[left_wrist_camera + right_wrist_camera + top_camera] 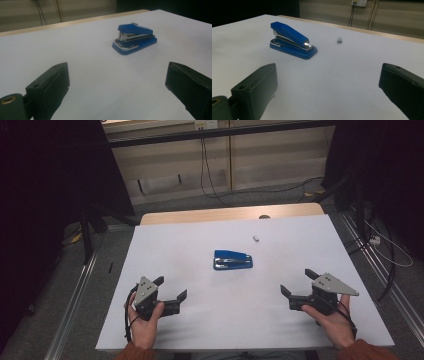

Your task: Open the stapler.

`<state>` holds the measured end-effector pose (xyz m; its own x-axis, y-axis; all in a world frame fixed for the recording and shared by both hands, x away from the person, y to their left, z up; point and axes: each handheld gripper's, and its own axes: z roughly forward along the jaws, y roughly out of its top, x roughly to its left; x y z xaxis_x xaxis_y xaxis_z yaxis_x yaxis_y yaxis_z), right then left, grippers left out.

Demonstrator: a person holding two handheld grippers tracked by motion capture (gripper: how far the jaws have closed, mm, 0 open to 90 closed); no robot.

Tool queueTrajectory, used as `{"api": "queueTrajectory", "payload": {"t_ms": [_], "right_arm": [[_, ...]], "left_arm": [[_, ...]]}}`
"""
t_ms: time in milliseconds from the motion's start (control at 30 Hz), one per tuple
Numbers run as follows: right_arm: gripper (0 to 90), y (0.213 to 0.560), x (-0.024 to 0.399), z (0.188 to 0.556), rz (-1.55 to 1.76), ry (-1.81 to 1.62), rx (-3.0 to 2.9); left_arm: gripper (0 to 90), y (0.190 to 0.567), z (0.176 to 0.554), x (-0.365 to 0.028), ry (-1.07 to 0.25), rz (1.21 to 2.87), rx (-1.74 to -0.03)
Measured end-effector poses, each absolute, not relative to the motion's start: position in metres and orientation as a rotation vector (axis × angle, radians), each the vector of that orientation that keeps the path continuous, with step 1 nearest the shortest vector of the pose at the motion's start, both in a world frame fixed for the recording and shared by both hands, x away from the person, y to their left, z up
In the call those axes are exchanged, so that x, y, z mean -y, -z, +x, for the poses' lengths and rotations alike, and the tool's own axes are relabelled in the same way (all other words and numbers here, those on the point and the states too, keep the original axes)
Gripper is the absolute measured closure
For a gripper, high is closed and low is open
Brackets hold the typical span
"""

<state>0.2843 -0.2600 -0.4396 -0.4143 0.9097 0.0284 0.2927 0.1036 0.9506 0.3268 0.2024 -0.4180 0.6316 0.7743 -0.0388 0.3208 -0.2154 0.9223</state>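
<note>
The left gripper (172,289) has its two black, blocky jaws spread wide with nothing between them but bare tabletop; in the left gripper view the matt pads (53,82) stand far apart at the lower corners, gripping nothing. The right gripper (297,283) is released in the same way, its jaws wide apart and empty, with flat, slightly rubbery-looking fingers (259,86) framing open table. Between the two grippers and farther up the table lies the small blue stapler with a glossy plastic body and a bright metal staple channel (232,260), resting flat on its base near the middle of the white, smooth table top (210,325), well apart from both sets of jaws. Its hinged top is slightly raised at one end over the silvery rail, as the right gripper view shows. Beyond it, nearer the far edge, sits a tiny pale grey block-shaped piece (255,238), apart from the stapler. Each gripper carries a grey three-cornered metal plate on top. The person's left hand (145,322) wraps the left gripper's handle from below at the near left of the table, and the right hand (332,320) holds its gripper at the near right, both angled inward towards the stapler, with rust-coloured sleeves at the bottom edge.
</note>
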Motion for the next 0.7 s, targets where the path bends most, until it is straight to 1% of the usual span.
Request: {"api": "queueTrajectory", "payload": {"t_ms": [33,267,300,433,600,700], "right_arm": [[1.9,0.44,0.259,0.285,1.172,-1.319,-1.79],[2.2,0.441,0.25,0.29,1.139,-1.326,-1.814],[3.4,0.442,0.245,0.293,1.123,-1.315,-1.833],[3.5,0.443,0.236,0.298,1.107,-1.329,-1.868],[3.4,0.443,0.23,0.303,1.103,-1.357,-1.881],[3.1,0.442,0.225,0.308,1.082,-1.367,-1.918]], "left_arm": [[6.0,0.418,0.327,-0.201,-0.526,1.82,-0.877],[6.0,0.419,0.329,-0.201,-0.534,1.817,-0.87],[6.0,0.419,0.331,-0.201,-0.511,1.813,-0.839],[5.9,0.42,0.332,-0.196,-0.473,1.825,-0.835],[4.4,0.42,0.333,-0.193,-0.478,1.824,-0.829],[3.4,0.422,0.335,-0.189,-0.451,1.832,-0.831]]}}
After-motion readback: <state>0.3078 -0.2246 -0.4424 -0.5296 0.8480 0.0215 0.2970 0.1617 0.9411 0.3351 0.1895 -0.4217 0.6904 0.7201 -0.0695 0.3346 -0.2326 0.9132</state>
